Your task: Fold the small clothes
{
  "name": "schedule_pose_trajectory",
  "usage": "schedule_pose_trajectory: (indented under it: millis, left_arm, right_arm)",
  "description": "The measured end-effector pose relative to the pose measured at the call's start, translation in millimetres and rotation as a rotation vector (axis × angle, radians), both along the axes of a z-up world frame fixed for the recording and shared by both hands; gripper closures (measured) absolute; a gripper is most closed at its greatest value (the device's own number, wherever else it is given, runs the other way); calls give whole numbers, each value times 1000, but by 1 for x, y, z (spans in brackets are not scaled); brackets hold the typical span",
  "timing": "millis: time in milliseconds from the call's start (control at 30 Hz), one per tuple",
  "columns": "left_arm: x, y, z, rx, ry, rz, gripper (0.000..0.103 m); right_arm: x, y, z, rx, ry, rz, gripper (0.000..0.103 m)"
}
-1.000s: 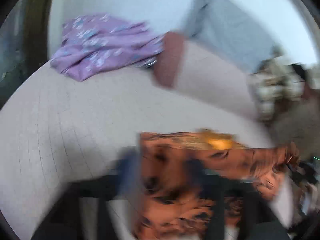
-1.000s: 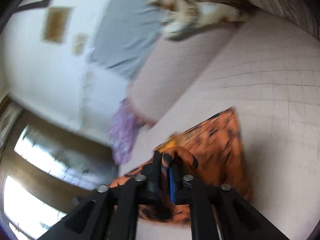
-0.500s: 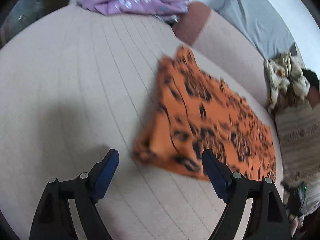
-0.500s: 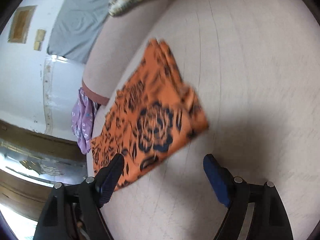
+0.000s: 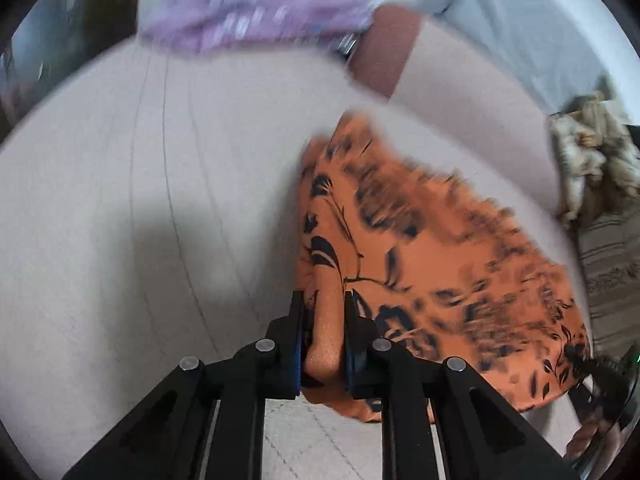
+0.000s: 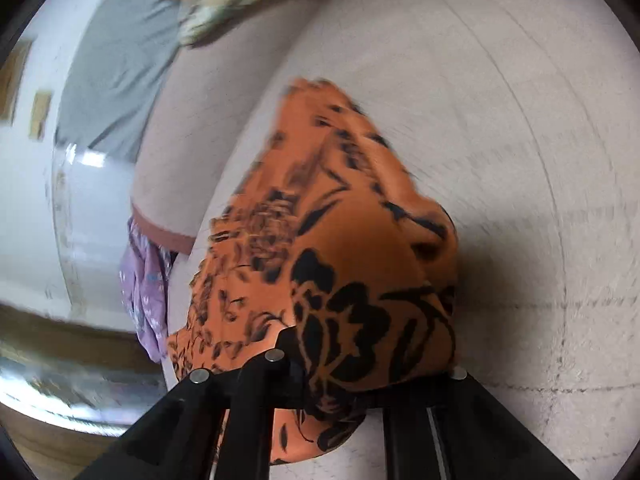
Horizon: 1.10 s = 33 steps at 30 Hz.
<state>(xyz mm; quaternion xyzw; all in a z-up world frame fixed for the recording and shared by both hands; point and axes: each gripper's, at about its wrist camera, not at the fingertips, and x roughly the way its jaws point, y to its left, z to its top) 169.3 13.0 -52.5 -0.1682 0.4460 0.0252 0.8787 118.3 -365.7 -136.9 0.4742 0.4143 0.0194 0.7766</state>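
An orange garment with a black flower print point(image 5: 440, 264) lies folded on the pale quilted bed point(image 5: 120, 200). In the left wrist view my left gripper point(image 5: 323, 304) has its jaws closing on the garment's near left edge, and a thick fold of orange cloth is pinched between the blue pads. In the right wrist view the same garment point(image 6: 340, 240) bulges up over my right gripper point(image 6: 336, 376). That gripper's jaws are closing tight on the near corner, and the cloth hides most of the fingers.
A purple flowered garment point(image 5: 248, 12) lies at the bed's far edge. A pale bolster with a brown end point(image 5: 460, 92) runs behind the orange garment. A grey cloth point(image 5: 512, 20) hangs beyond it, and a beige patterned heap point(image 5: 588, 152) lies at the right.
Half a second ago both grippers stood wide open just short of the flat garment. Both have moved forward and down and closed on its near edge, bunching the cloth.
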Motion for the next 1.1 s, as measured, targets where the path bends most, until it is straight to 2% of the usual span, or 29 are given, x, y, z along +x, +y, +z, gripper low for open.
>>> schedule_pose_trajectory:
  millis: [133,167,233,267,333,367,400,433,467,500,567,633,733,833,933,967,1000,1033,1100]
  left_arm:
    - [-45,-7,56,-32,-121,-41,88]
    - [-54,-10,62,-29,-135,-40,88]
    - [-80,-11,58,-20,-140,-41,87]
    - [-91,-11,44,-4,-115,-45,81]
    - [-95,-7,-3,45,-19,-36,60]
    - [-92,1,-36,65,77,-20,49]
    - [-93,11,-58,44,146,-4,50]
    - [-103,20,-54,-6,57,-5,49]
    - [-107,23,-46,4,53,7,46]
    - [-108,26,-37,37,70,29,45]
    - [-105,36,-19,20,16,31,44]
    - [-89,42,-7,8,-13,8,43]
    - [-58,43,2,5,-43,-27,43]
    - [-26,35,-5,-20,-10,-81,43]
    - [13,25,-13,-7,21,-92,43]
    - [23,23,-16,6,26,-94,50]
    - [34,18,-21,52,49,-107,93]
    - [45,15,-28,124,110,-89,97]
    - [54,18,-39,137,143,-59,100]
  right_arm:
    - [-11,1,75,-85,-148,55,94]
    - [-20,1,91,-111,-178,73,94]
    - [-44,-2,104,-135,-200,97,94]
    - [-56,-5,102,-127,-194,107,94]
    - [-78,-5,74,-156,-126,149,90]
    - [-86,-8,50,-163,-66,149,84]
    - [-90,-13,31,-153,-7,142,71]
    - [-98,-23,0,-104,86,125,66]
    - [-108,-32,-11,-39,83,101,65]
    - [-118,-40,-11,-10,49,81,56]
    - [-125,-54,4,-85,21,55,36]
    - [-122,-66,24,-122,-36,44,35]
    - [-96,-69,49,-185,-80,85,35]
    - [-67,-64,63,-252,-103,141,35]
    - [-35,-51,64,-290,-104,216,35]
    - [-25,-48,64,-299,-98,242,35]
    - [-17,-46,63,-309,-95,263,35]
    - [-4,-44,62,-321,-89,277,35]
    - [14,-41,58,-357,-83,283,35]
